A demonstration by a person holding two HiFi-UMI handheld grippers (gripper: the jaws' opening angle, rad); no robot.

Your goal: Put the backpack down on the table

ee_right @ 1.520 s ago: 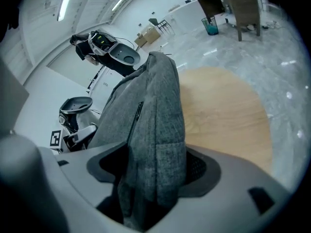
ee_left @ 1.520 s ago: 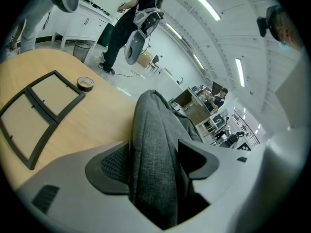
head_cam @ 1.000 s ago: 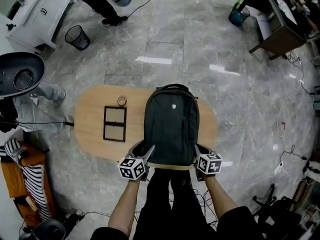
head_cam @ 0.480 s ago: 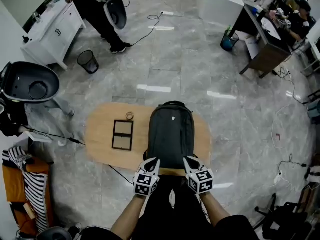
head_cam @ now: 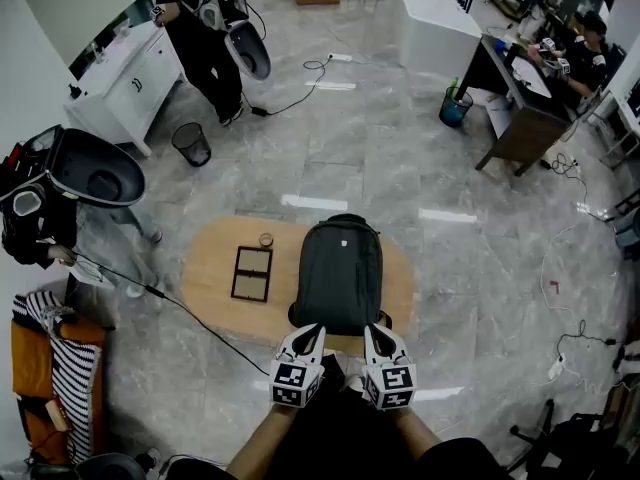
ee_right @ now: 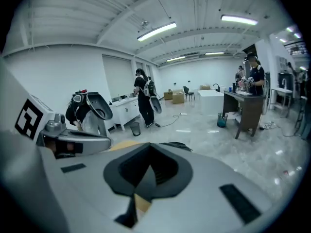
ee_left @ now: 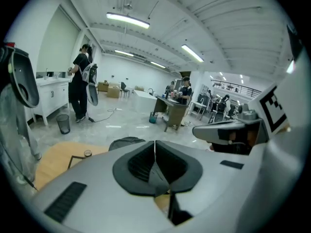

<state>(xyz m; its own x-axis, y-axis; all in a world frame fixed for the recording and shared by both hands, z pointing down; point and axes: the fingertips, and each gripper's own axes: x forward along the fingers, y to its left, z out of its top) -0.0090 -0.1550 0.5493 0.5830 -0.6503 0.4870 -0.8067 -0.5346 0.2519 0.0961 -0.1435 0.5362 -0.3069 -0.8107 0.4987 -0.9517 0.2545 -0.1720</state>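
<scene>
The dark grey backpack (head_cam: 339, 273) lies flat on the oval wooden table (head_cam: 212, 258), its top handle at the far end. Both grippers hang raised over the table's near edge, side by side, apart from the backpack. My left gripper (head_cam: 311, 332) is shut with nothing in it; in the left gripper view its pads (ee_left: 155, 155) meet, with the backpack's top (ee_left: 125, 141) beyond them. My right gripper (head_cam: 369, 332) is shut and empty too, its tip (ee_right: 147, 165) closed below the backpack (ee_right: 176, 145).
A black picture frame (head_cam: 251, 273) and a small round ring (head_cam: 265, 239) lie on the table left of the backpack. A cable (head_cam: 190, 313) runs across the floor at left. A bin (head_cam: 190, 143), people and desks (head_cam: 515, 118) stand farther off.
Both grippers lifted away from the backpack's near corners and drew closer together. The left jaws closed. The backpack stays on the table, and the view has risen.
</scene>
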